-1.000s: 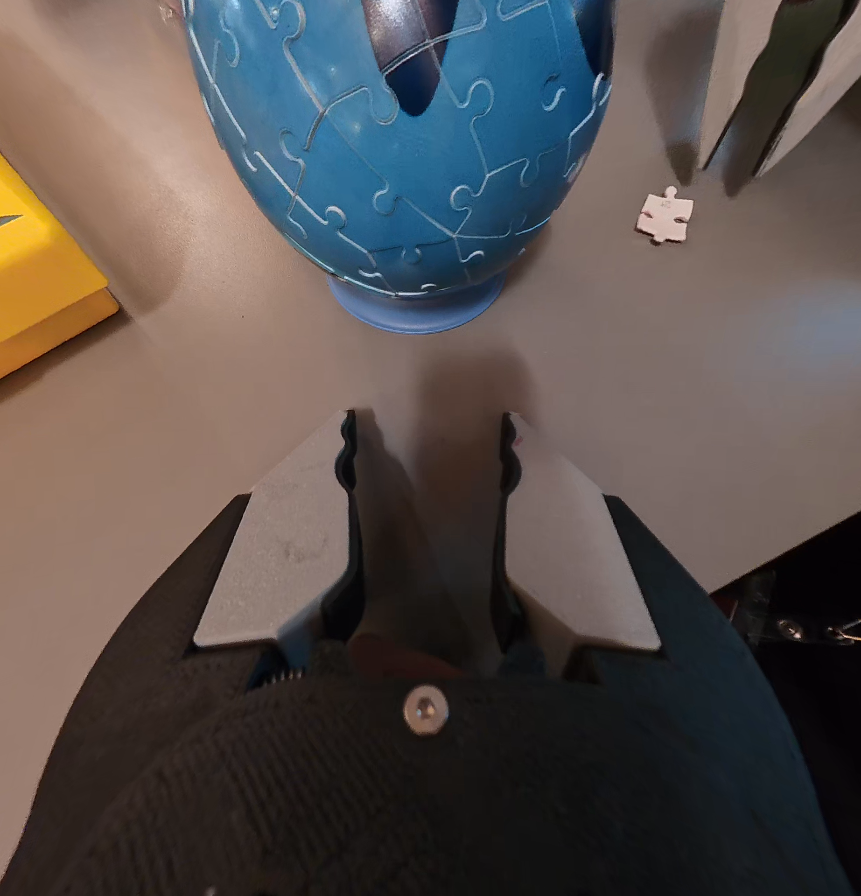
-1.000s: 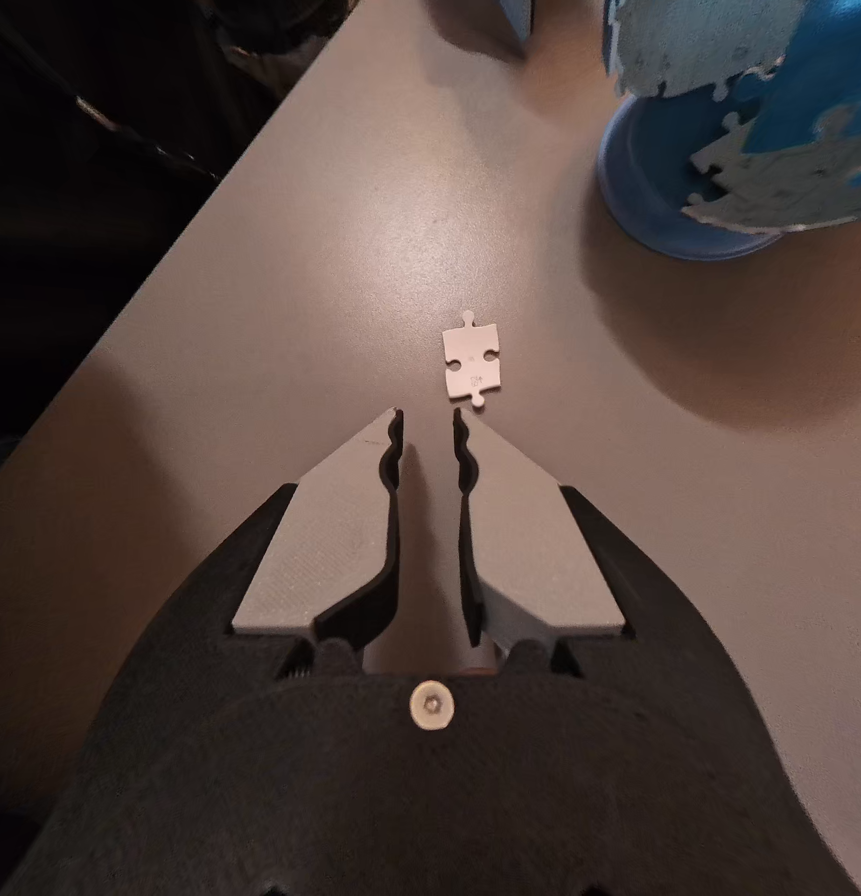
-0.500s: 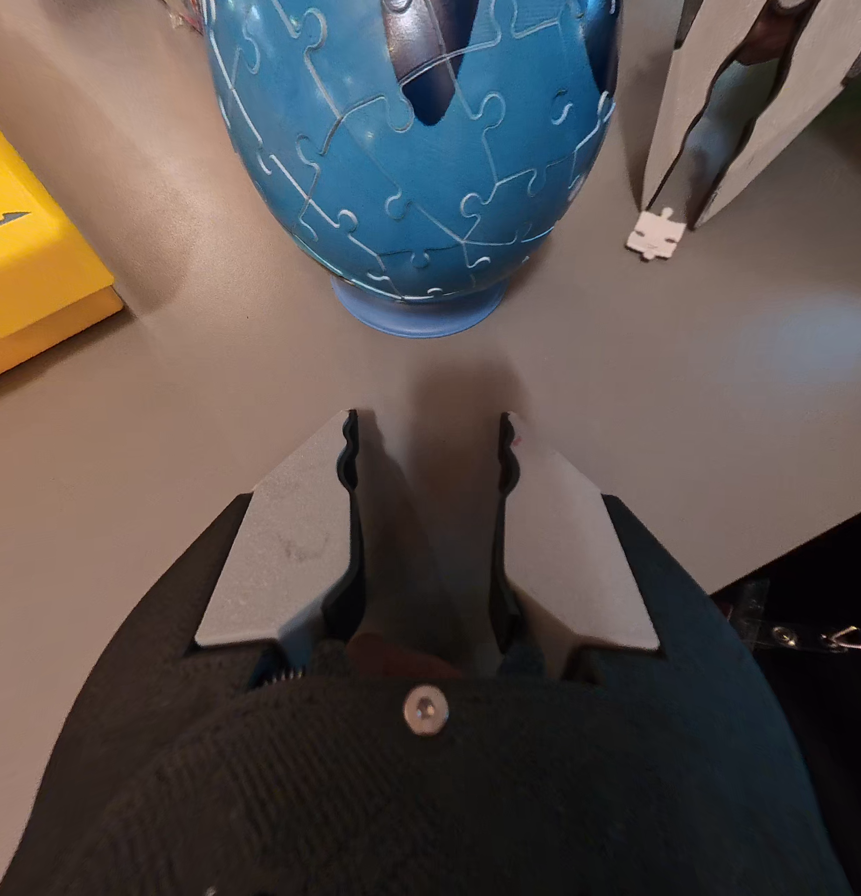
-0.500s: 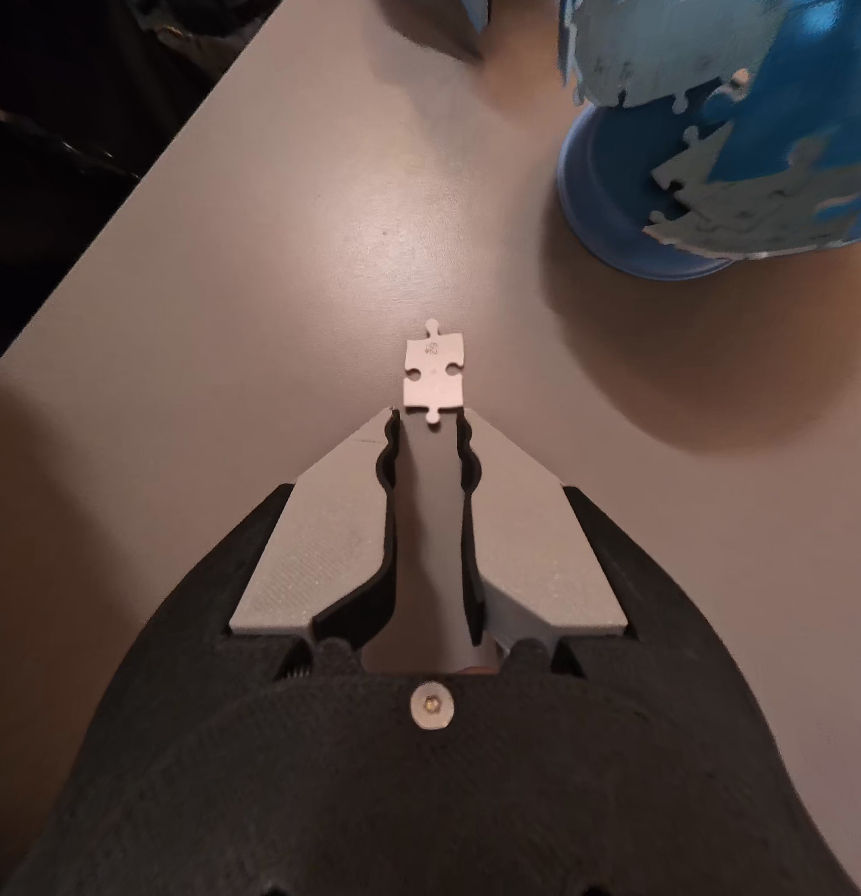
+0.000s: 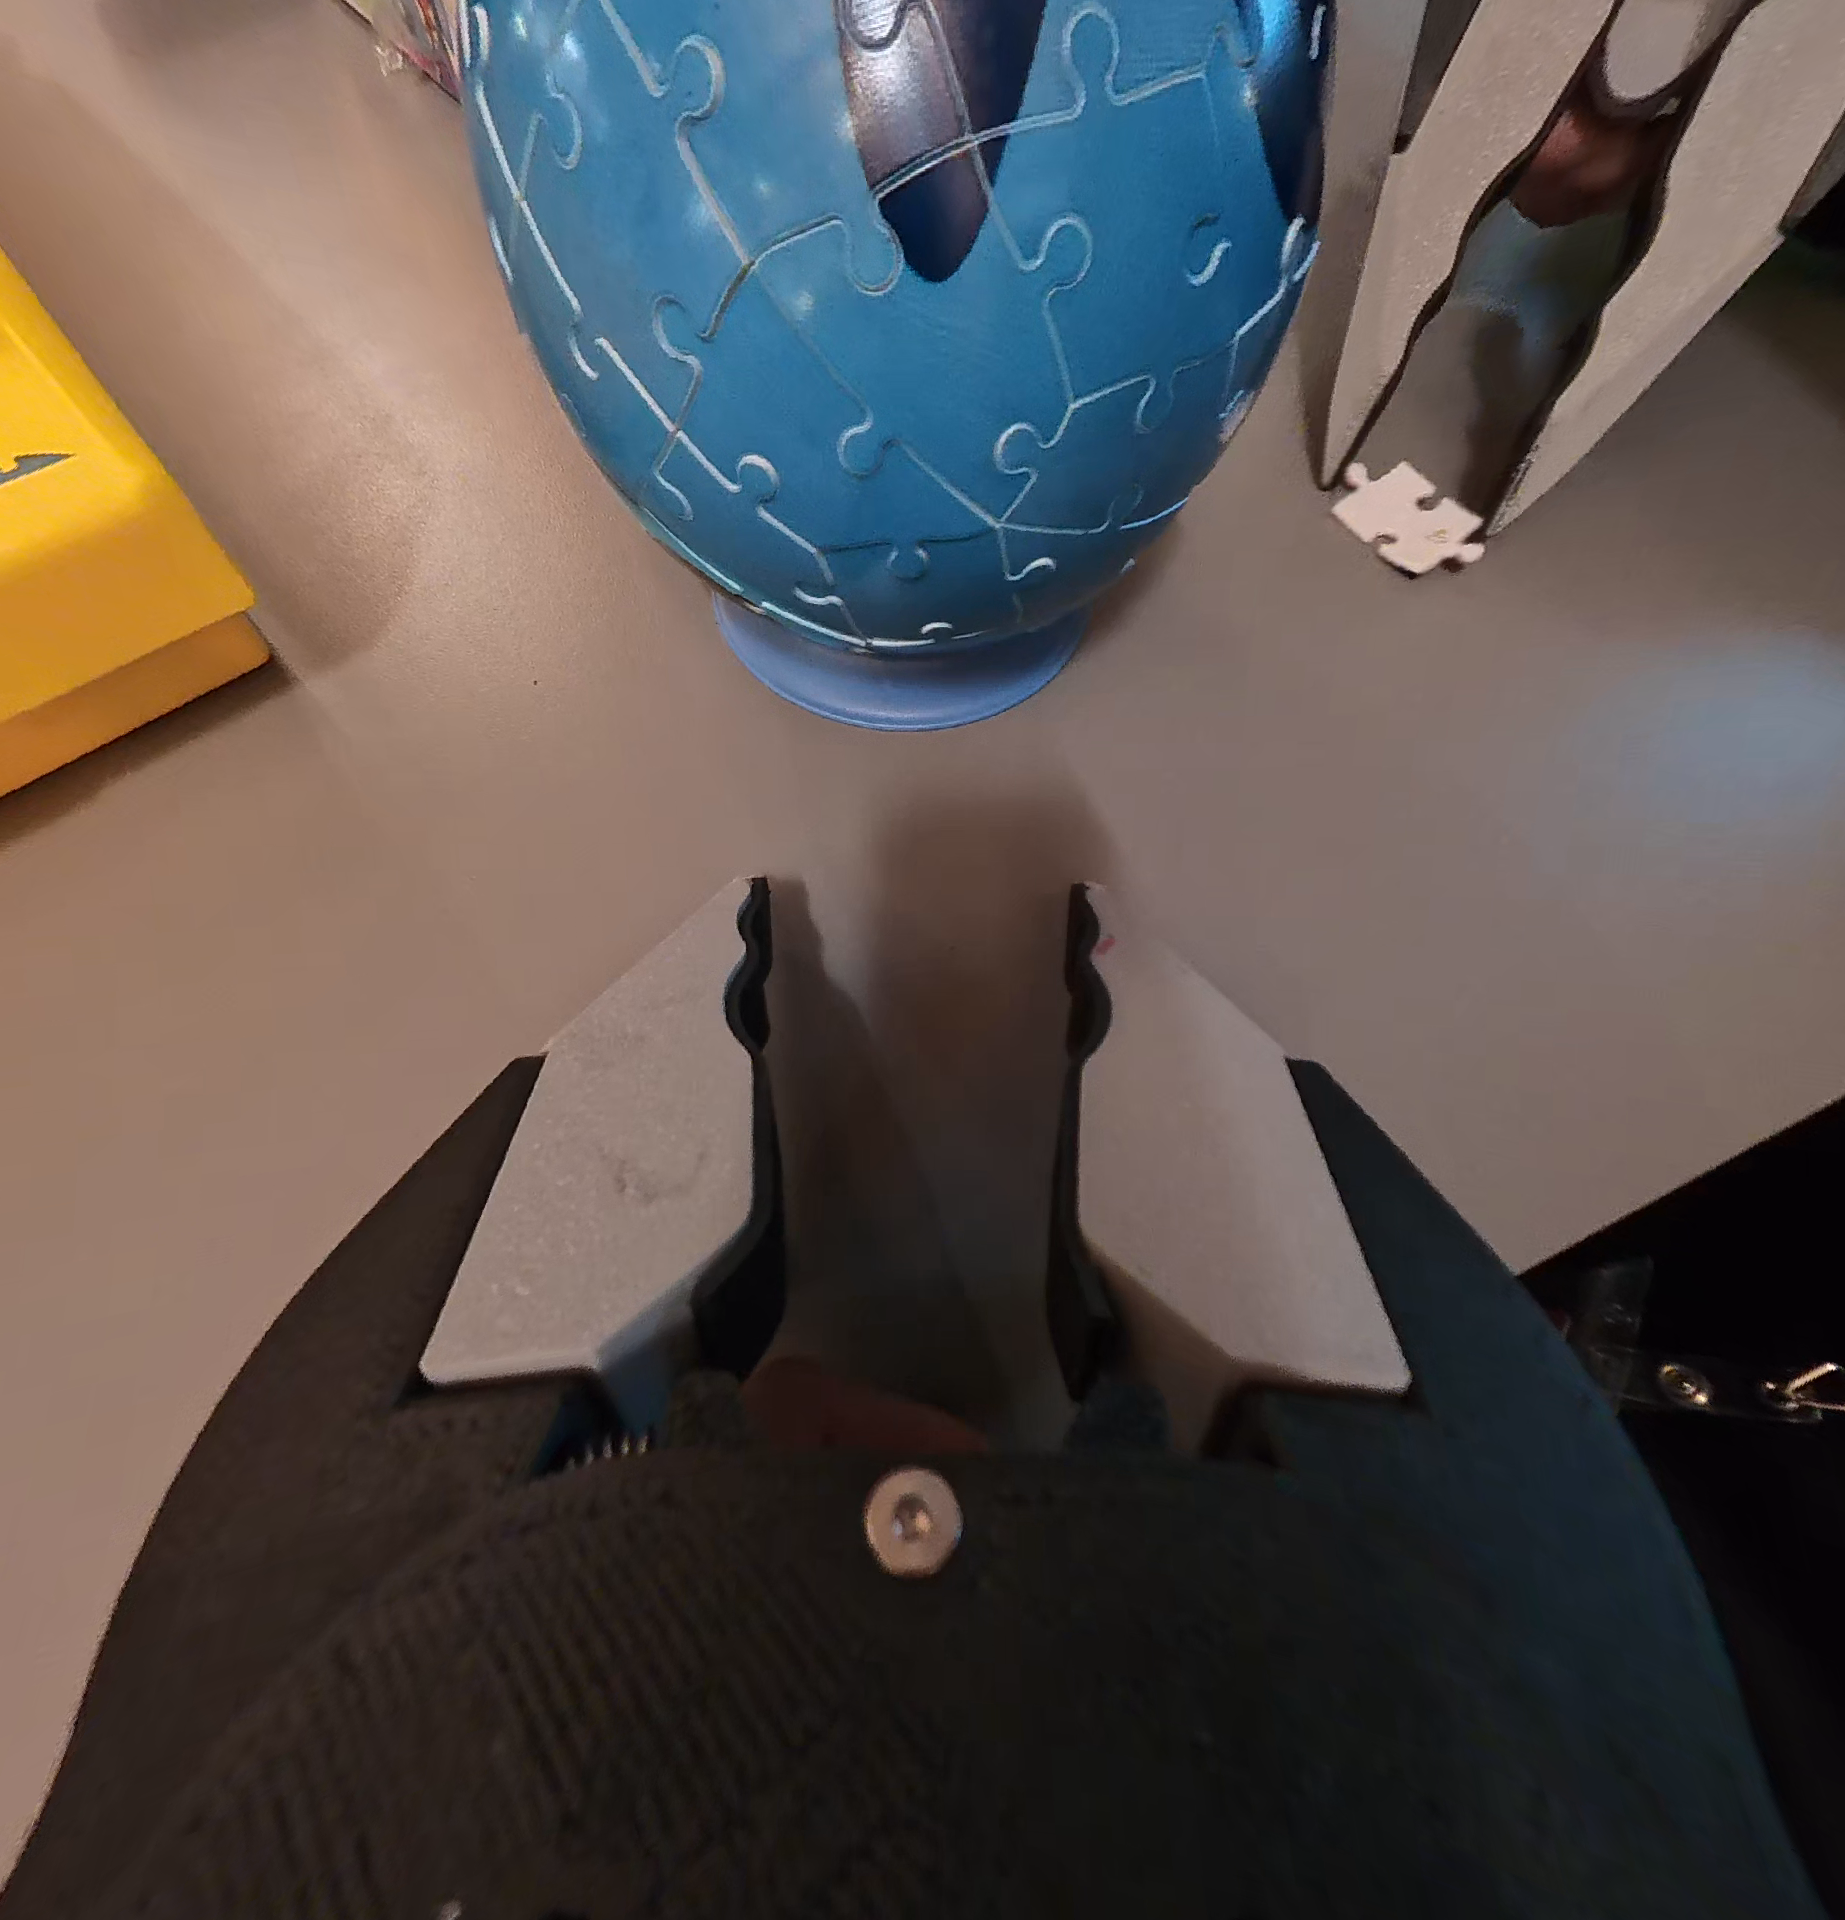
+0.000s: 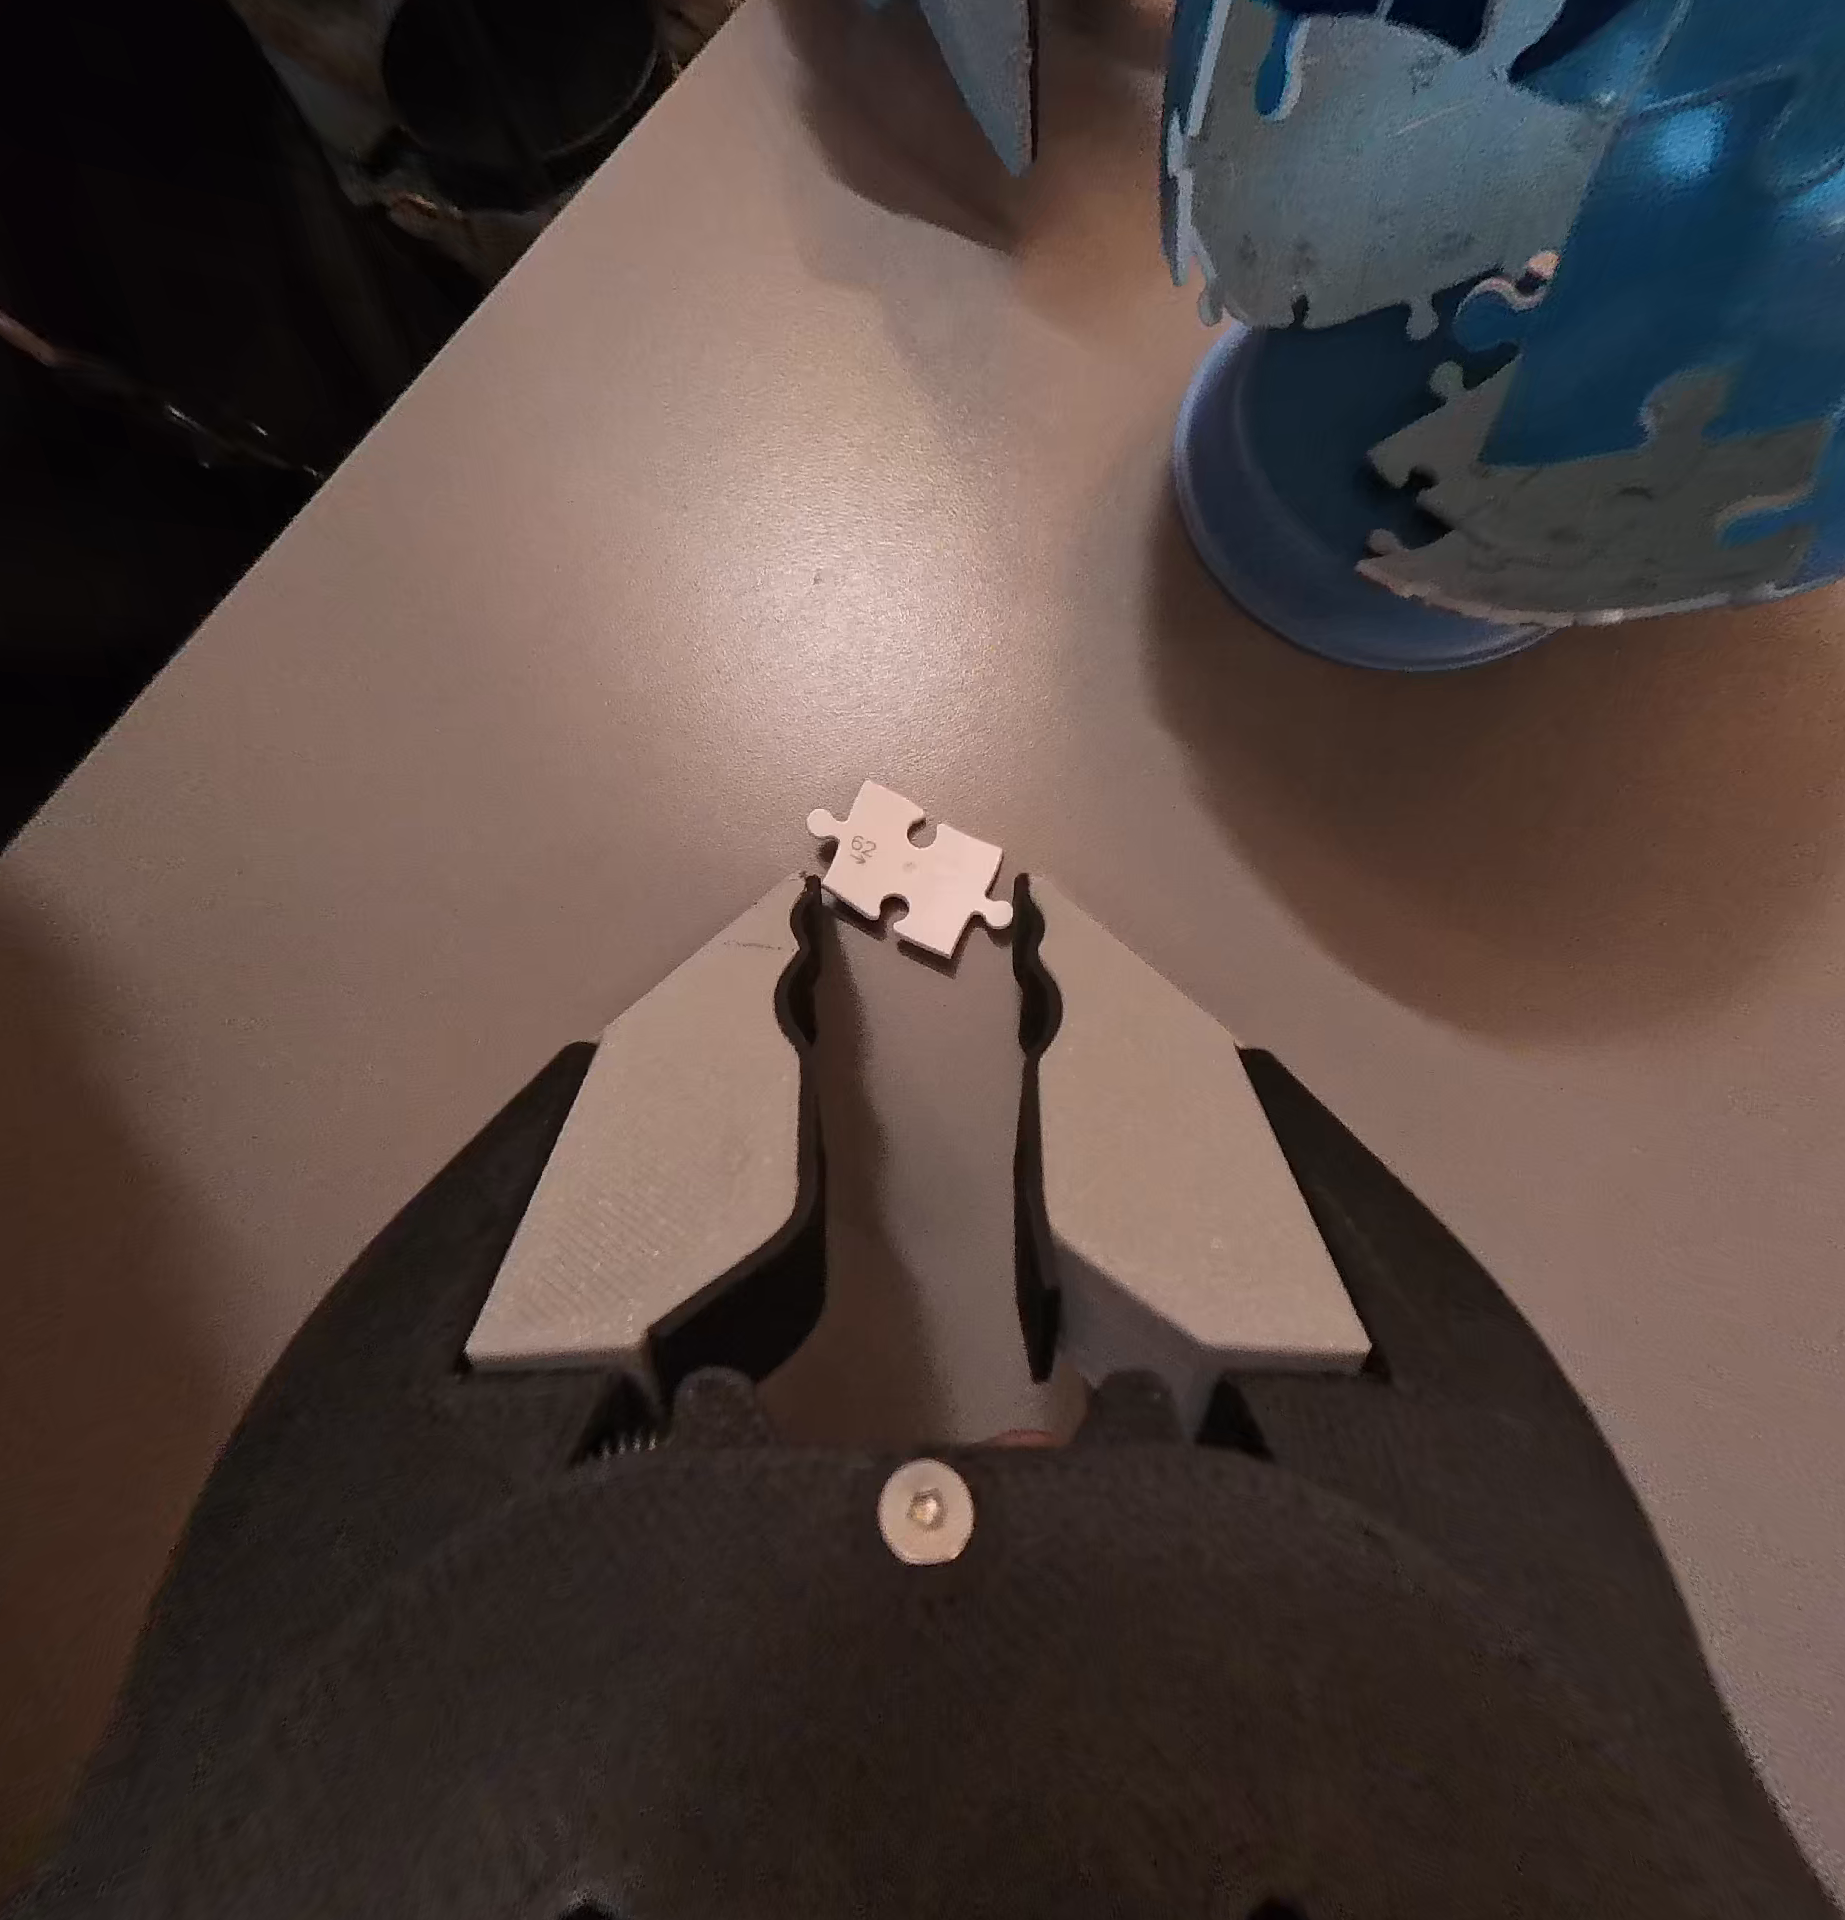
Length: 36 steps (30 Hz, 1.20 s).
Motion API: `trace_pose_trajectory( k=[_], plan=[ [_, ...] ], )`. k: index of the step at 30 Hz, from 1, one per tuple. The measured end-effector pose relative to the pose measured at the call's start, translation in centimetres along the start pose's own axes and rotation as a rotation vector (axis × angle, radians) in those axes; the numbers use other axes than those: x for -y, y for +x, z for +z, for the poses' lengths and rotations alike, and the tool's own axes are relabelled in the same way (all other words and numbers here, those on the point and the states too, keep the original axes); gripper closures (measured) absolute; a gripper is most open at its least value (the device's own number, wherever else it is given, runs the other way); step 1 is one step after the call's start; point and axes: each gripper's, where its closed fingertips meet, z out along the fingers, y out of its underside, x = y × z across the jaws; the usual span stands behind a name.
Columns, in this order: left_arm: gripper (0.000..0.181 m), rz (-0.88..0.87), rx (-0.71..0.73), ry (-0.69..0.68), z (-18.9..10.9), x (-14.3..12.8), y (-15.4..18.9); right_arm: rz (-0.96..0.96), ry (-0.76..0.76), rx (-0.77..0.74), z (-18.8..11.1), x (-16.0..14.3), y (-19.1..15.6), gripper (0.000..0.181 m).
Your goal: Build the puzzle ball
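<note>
The blue puzzle ball (image 5: 897,343) stands on its round blue stand (image 5: 902,675), with a dark open gap near its top. In the right wrist view the ball (image 6: 1583,312) shows open edges and pale piece backs. A loose white puzzle piece (image 6: 910,881) lies face down on the table. My right gripper (image 6: 916,894) is open with its tips at either side of the piece, touching or nearly touching it. The left wrist view shows that gripper (image 5: 1417,488) over the piece (image 5: 1408,517). My left gripper (image 5: 916,899) is open and empty, a short way in front of the stand.
A yellow box (image 5: 66,582) sits at the left. The grey table (image 6: 689,520) ends at an edge on the left in the right wrist view and at the lower right (image 5: 1624,1164) in the left wrist view. The other gripper's fingers (image 6: 985,73) show beyond the piece. Across from one pair of fingers to the other is roughly 15 centimetres.
My right gripper has moved forward onto the loose piece and opened wider around it; the piece has turned on the table. My left gripper has crept slightly nearer the ball.
</note>
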Motion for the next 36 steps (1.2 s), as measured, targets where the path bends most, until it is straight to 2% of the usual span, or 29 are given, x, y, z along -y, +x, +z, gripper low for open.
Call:
trace_pose_trajectory(
  k=[3, 5, 7, 9, 20, 22, 25, 31, 36],
  plan=[
    [0.126, -0.003, -0.001, 0.000, 0.0, 0.0, 0.0, -0.007, -0.021, -0.015, -0.1, 0.0, -0.3, 0.146],
    [0.126, -0.005, -0.002, 0.001, 0.0, 0.0, 0.0, -0.012, -0.046, -0.004, -0.3, -0.2, -0.7, 0.136],
    [0.126, -0.006, -0.003, 0.003, 0.0, 0.0, 0.0, -0.025, -0.071, 0.034, -0.7, -0.5, -1.5, 0.149],
    [0.126, -0.006, -0.003, 0.004, 0.0, 0.0, 0.0, -0.032, -0.089, 0.051, -0.8, -0.8, -2.0, 0.153],
    [0.128, -0.020, -0.013, 0.016, -0.1, 0.1, 0.0, 0.039, -0.084, 0.009, -0.3, -0.4, -1.2, 0.145],
    [0.128, -0.024, -0.017, 0.019, -0.2, 0.2, 0.0, 0.035, -0.071, -0.014, 0.0, -0.1, -1.0, 0.147],
    [0.128, -0.031, -0.021, 0.024, -0.2, 0.2, 0.0, 0.029, -0.072, -0.060, 0.1, -0.1, -0.6, 0.160],
    [0.130, -0.028, -0.024, 0.027, -0.2, 0.2, 0.0, 0.000, -0.091, -0.119, 0.3, 0.0, -0.7, 0.160],
    [0.132, -0.033, -0.028, 0.032, -0.3, 0.3, 0.0, 0.049, -0.066, -0.185, 0.1, 0.7, 0.5, 0.160]
  ],
)
